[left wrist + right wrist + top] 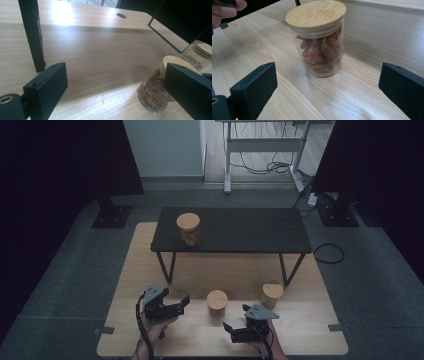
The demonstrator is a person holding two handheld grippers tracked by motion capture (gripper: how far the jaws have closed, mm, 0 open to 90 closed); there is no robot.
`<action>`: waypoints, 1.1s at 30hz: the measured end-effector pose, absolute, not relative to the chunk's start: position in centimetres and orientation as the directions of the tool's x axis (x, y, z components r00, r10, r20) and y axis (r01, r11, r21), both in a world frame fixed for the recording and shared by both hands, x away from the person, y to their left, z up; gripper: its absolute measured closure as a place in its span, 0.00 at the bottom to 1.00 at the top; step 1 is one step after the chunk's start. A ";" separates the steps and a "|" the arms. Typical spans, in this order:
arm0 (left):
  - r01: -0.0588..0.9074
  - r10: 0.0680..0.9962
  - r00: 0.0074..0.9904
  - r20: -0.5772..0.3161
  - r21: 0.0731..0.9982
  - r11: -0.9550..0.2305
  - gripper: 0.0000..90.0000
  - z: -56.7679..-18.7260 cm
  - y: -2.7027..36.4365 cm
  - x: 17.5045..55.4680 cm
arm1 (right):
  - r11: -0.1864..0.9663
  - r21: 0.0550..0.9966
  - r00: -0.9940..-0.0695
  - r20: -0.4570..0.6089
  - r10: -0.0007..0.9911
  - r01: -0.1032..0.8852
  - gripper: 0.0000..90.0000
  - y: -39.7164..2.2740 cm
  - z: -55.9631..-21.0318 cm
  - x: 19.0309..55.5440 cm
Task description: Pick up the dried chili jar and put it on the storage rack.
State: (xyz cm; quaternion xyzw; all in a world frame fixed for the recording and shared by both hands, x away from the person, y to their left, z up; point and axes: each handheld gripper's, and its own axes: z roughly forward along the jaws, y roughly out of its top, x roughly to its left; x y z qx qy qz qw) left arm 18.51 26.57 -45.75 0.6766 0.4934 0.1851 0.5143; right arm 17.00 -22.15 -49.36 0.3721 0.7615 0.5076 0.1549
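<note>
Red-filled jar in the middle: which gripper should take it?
Probably right. The right gripper is open and, in its own view, the jar sits centred between its jaws. The left gripper sees it off to one side.

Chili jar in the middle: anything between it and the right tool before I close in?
Nothing visible. The right tool is open and points straight at the chili jar, with only bare wooden tabletop between its jaws and the glass. The second jar stands apart to the right.
</note>
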 end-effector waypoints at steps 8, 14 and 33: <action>0.469 0.856 0.450 -0.257 0.883 0.018 0.06 -45.9 26.5 18.3 | 0.227 0.884 -0.678 0.127 0.724 0.408 0.03 -21.0 -49.2 17.6; 0.475 0.855 0.450 -0.256 0.880 0.014 0.06 -46.0 26.5 18.5 | 0.232 0.887 -0.673 0.111 0.731 0.398 0.03 -20.3 -49.0 18.1; 0.490 0.854 0.453 -0.255 0.872 0.000 0.06 -46.2 26.3 18.9 | 0.257 0.879 -0.698 0.112 0.708 0.402 0.04 -18.6 -48.6 19.8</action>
